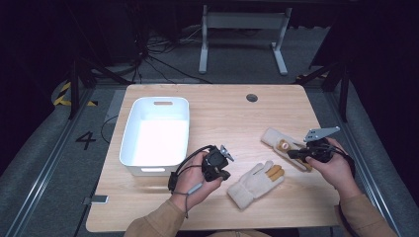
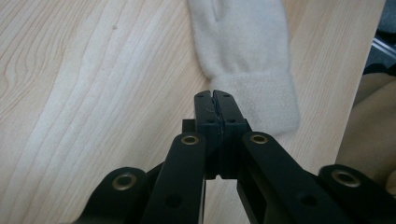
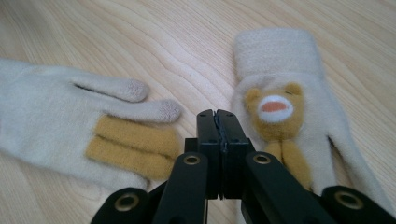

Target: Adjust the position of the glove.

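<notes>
On the floor left of the table (image 1: 217, 118), a "4" (image 1: 85, 140) is painted. Both the left gripper (image 2: 218, 100) and right gripper (image 3: 216, 119) are pressed together, empty, near two gloves (image 3: 280, 112).

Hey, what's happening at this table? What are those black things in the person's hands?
A person sits at a wooden table, holding a two-jaw gripper in each hand. The left gripper is shut, poised just by the cuff of a cream glove. The right gripper is also shut and empty, above a second glove with a bear face. Both gloves lie flat on the table. A white bin stands at the left with nothing in it.
</notes>
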{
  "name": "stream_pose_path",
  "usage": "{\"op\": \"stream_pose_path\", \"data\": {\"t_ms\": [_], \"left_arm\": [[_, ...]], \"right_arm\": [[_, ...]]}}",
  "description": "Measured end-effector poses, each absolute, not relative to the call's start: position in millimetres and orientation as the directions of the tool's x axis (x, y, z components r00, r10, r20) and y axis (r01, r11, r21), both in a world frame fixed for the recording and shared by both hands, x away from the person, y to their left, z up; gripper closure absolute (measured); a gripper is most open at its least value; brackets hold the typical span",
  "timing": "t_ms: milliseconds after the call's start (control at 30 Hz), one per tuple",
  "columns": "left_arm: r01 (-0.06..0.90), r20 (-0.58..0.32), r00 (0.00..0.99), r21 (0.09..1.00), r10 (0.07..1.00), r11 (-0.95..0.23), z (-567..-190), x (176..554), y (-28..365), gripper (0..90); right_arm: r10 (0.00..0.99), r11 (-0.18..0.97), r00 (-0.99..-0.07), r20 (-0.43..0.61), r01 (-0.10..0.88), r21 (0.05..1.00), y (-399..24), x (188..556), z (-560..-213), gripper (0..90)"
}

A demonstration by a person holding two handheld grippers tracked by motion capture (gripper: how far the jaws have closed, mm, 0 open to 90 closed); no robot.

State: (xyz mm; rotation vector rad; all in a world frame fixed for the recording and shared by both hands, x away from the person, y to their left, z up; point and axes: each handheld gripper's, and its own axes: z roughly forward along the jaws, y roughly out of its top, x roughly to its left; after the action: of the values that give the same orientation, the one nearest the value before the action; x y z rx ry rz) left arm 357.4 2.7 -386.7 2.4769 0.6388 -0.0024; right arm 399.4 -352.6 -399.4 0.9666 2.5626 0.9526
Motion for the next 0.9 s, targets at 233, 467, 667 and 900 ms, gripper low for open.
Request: {"op": "stream_pose_path", "data": {"t_ms": [233, 467, 667, 900], "left_arm": [[0.400, -0.144, 0.908, 0.570, 0.393, -0.718, -378.9, 350.1, -3.9, 90.0], [0.312, -0.158, 0.949, 0.587, 0.273, -0.747, -377.6, 337.0, -23.2, 90.0], [0.264, -0.185, 0.964, 0.588, 0.191, -0.765, -380.4, 329.5, -37.8, 90.0], [0.228, -0.226, 0.967, 0.568, 0.117, -0.791, -398.6, 327.6, -55.7, 90.0]], "right_arm": [[0.663, 0.562, -0.749, 0.009, 0.505, 0.655, -355.0, 397.9, -399.6, 90.0], [0.666, 0.560, -0.746, 0.011, 0.510, 0.653, -356.7, 396.3, -401.1, 90.0], [0.674, 0.553, -0.739, 0.015, 0.517, 0.653, -359.6, 393.1, -402.4, 90.0], [0.673, 0.556, -0.739, 0.015, 0.519, 0.649, -358.7, 391.2, -404.3, 89.6]]}}
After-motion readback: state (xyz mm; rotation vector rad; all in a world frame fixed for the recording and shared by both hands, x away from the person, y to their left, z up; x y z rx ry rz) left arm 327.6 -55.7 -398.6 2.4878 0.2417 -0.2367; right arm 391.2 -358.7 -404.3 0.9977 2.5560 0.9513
